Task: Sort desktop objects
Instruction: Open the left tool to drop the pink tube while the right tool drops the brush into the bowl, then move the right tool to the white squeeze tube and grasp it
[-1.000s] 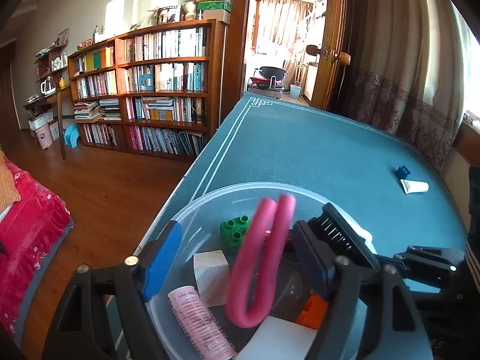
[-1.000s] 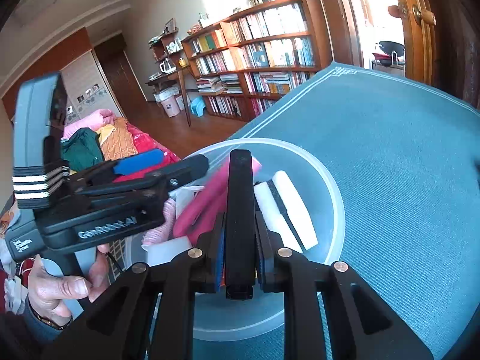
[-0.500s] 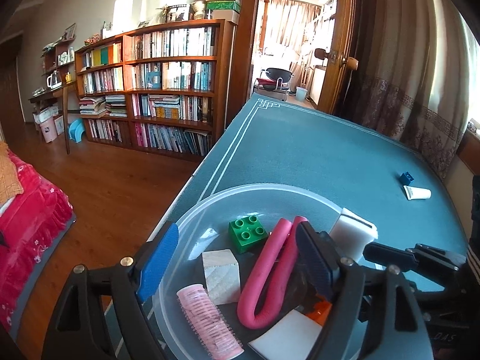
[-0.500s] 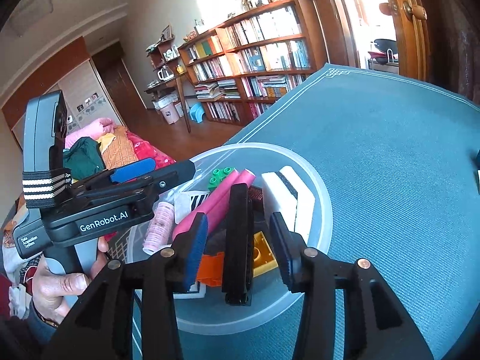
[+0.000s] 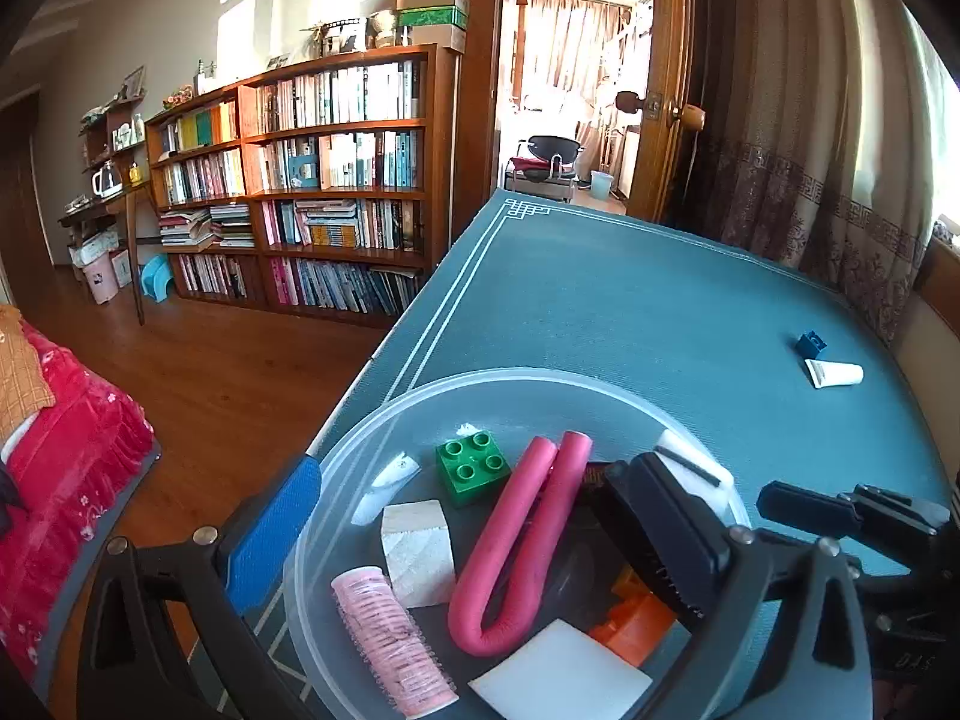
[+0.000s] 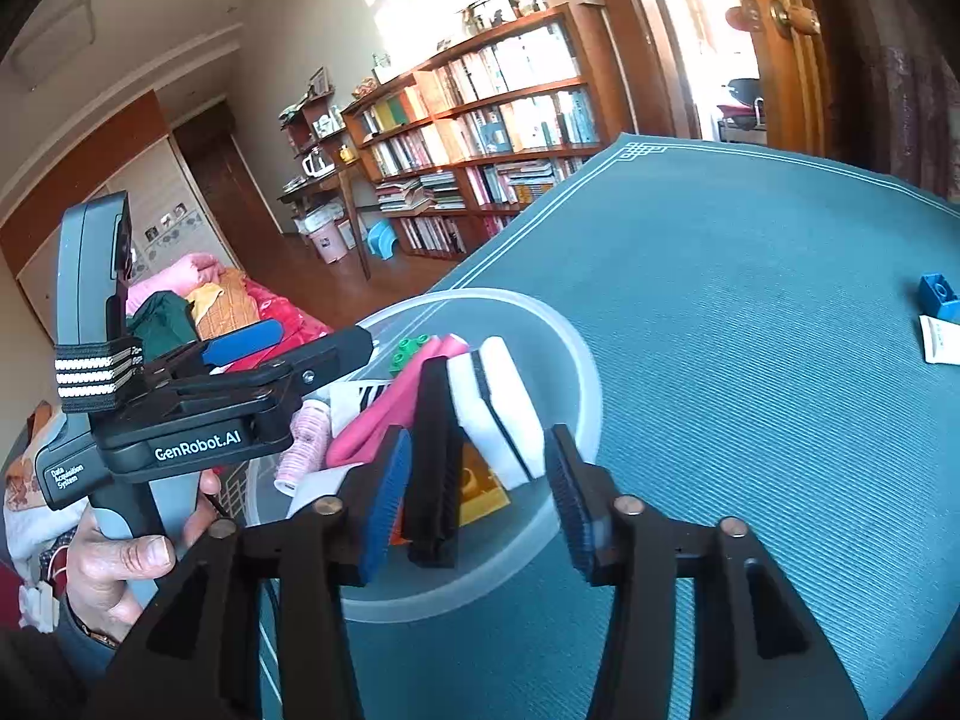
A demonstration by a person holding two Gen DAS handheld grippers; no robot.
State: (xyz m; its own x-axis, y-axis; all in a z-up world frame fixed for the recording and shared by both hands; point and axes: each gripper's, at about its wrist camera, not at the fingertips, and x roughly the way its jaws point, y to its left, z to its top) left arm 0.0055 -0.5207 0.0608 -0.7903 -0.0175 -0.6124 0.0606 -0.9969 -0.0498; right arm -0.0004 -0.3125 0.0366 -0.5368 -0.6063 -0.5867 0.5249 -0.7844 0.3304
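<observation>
A clear plastic bowl (image 5: 540,375) stands at the near left corner of the teal table mat. It holds a green brick (image 5: 473,473), a bent pink foam curler (image 5: 516,546), a wooden block (image 5: 418,552), a pink hair roller (image 5: 390,642), a white pad (image 5: 561,675), an orange piece (image 5: 636,621) and a white sponge (image 6: 498,411). My left gripper (image 5: 468,516) is open, its fingers astride the bowl. My right gripper (image 6: 477,492) is open just above the bowl's near rim (image 6: 576,354). A black bar (image 6: 431,456) leans upright in the bowl beside its blue-padded finger.
A blue brick (image 5: 811,344) and a small white tube (image 5: 834,373) lie together on the mat at the far right. The table edge runs close to the bowl's left, above a wooden floor. A hand (image 6: 120,564) holds the left gripper (image 6: 306,342).
My right gripper opened and let go of the black bar, which now leans in the bowl. The pink foam curler dropped from upright to lying flat. My left gripper stayed open.
</observation>
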